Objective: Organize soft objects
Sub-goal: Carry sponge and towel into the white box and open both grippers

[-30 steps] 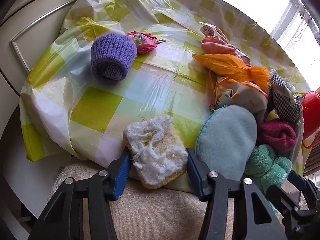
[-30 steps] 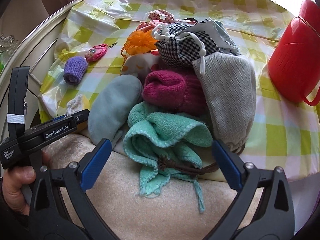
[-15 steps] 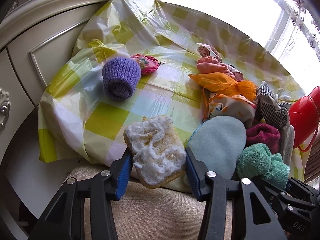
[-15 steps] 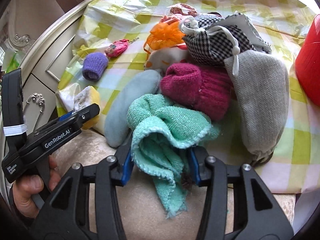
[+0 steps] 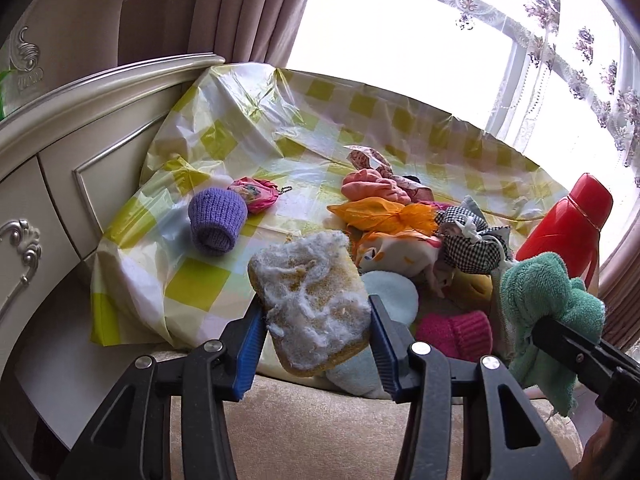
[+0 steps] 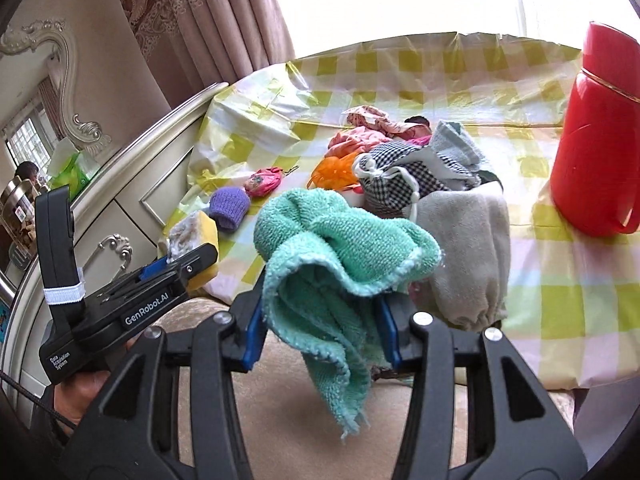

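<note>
Yellow fuzz-topped sponge (image 5: pixel 314 304) sits pinched in your left gripper (image 5: pixel 316 340), mid-frame. Your right gripper (image 6: pixel 320 320), whose jaws have just closed, clamps the mint terry cloth (image 6: pixel 340 248), which hangs lengthwise below them, with the heap of soft things (image 6: pixel 420 176) up-frame.

Yellow sponge with white fluffy top (image 5: pixel 316 304) clamped between left gripper (image 5: pixel 316 332) pads, green terry cloth (image 6: pixel 336 256) hanging from right gripper (image 6: pixel 320 320)
</note>
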`<state>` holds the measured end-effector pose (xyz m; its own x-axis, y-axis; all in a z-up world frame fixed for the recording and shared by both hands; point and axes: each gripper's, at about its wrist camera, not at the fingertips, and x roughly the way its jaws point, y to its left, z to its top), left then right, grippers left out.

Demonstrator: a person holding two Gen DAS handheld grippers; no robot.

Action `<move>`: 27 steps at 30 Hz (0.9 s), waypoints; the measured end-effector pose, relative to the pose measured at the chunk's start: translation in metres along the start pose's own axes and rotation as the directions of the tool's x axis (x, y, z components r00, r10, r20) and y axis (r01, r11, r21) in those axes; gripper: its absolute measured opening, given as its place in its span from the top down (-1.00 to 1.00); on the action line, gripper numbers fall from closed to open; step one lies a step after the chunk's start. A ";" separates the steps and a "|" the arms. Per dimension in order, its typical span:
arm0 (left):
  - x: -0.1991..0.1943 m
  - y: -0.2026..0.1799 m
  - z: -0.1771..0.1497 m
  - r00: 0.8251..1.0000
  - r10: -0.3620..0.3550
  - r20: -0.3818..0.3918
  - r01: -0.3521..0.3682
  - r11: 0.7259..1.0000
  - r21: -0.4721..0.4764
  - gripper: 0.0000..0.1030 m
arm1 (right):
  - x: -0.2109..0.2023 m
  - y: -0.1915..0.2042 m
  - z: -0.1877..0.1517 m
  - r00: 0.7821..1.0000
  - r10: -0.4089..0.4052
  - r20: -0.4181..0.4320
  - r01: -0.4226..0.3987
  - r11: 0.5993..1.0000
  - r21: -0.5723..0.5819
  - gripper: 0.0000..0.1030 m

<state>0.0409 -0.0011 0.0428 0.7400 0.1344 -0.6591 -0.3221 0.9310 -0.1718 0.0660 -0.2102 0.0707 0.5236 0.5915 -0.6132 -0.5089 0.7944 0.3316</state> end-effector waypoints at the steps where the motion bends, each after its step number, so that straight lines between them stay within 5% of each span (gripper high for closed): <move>1: -0.002 -0.005 -0.001 1.000 -0.012 0.003 0.011 1.000 0.013 0.04 | -0.006 -0.005 0.000 1.000 -0.018 0.011 0.018 1.000 0.010 0.02; 9: -0.020 -0.061 -0.009 0.989 -0.146 -0.007 0.146 0.980 0.133 0.04 | -0.062 -0.070 -0.017 0.984 -0.179 0.026 0.173 0.975 0.138 0.03; 16: -0.030 -0.132 -0.025 0.952 -0.294 -0.088 0.307 0.916 0.258 0.04 | -0.113 -0.138 -0.044 0.930 -0.366 -0.019 0.360 0.899 0.249 0.03; 22: -0.034 -0.192 -0.039 0.888 -0.417 -0.193 0.459 0.831 0.314 0.03 | -0.150 -0.184 -0.063 0.871 -0.488 -0.058 0.479 0.816 0.324 0.03; 27: -0.047 -0.248 -0.058 0.804 -0.521 -0.285 0.594 0.725 0.349 0.01 | -0.176 -0.208 -0.071 0.831 -0.552 -0.067 0.534 0.760 0.371 0.02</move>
<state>0.0513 -0.2586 0.0741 0.5946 -0.4742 -0.6493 0.4118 0.8732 -0.2607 0.0309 -0.4893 0.0588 0.6701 0.0444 -0.7410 0.1464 0.9707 0.1905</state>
